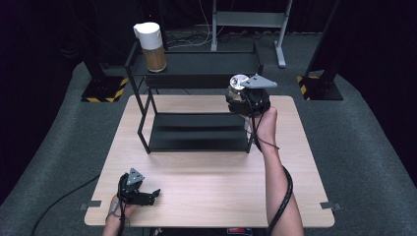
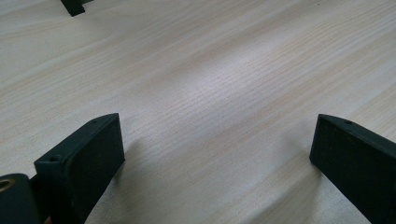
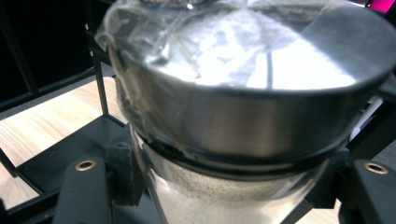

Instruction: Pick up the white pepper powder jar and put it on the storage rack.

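the right gripper (image 1: 242, 96), right of centre in the high view, is clamped on a jar (image 3: 233, 140) with a silver lid (image 1: 238, 81), held beside the black shelf rack (image 1: 196, 140). the left gripper (image 2: 217, 154), at lower left, stands wide apart over the bare table (image 2: 210, 70), holding nothing.

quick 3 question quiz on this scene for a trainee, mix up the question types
1. True or false: the left gripper grips a jar.
2. What does the right gripper hold? A) a jar with a metal lid B) a spoon C) a cloth
3. Where does the white-lidded container stand?

Key
1. False: its jaws stand open over the bare table.
2. A: the jar with a metal lid sits between its jaws.
3. On the top shelf of the black rack, at its left end.
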`<state>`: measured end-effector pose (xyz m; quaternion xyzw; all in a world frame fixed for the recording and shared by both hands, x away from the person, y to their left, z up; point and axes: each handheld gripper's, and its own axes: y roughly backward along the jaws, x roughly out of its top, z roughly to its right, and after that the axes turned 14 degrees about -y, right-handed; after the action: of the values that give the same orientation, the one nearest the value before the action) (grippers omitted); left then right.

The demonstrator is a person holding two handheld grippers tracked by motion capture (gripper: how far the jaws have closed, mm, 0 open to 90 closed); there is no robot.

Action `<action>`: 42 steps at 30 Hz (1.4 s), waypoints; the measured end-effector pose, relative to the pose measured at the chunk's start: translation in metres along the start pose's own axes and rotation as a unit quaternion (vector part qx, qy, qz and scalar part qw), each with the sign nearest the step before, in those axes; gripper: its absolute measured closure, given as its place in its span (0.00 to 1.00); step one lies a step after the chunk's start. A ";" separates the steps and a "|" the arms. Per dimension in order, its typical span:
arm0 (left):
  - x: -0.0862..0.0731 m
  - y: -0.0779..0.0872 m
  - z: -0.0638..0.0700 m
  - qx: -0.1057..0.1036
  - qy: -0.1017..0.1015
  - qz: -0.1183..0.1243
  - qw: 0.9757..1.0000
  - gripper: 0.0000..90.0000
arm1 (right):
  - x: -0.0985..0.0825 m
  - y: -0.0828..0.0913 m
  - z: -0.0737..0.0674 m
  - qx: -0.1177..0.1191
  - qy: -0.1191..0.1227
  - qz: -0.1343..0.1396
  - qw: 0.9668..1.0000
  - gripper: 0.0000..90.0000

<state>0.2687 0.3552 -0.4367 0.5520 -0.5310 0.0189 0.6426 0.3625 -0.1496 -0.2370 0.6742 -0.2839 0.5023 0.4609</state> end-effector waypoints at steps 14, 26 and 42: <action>0.000 0.000 0.000 0.000 0.000 0.000 1.000 0.03 | 0.014 0.008 -0.001 -0.003 0.003 0.012 1.000 0.34; 0.000 0.000 0.000 0.000 0.000 0.000 1.000 0.03 | 0.024 0.014 0.003 -0.003 -0.002 0.023 1.000 0.34; 0.000 0.000 0.000 0.000 0.000 0.000 1.000 0.03 | 0.037 0.021 0.003 -0.001 -0.005 0.034 0.999 0.34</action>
<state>0.2686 0.3552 -0.4367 0.5521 -0.5310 0.0188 0.6425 0.3587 -0.1583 -0.1955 0.6661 -0.3096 0.5145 0.4425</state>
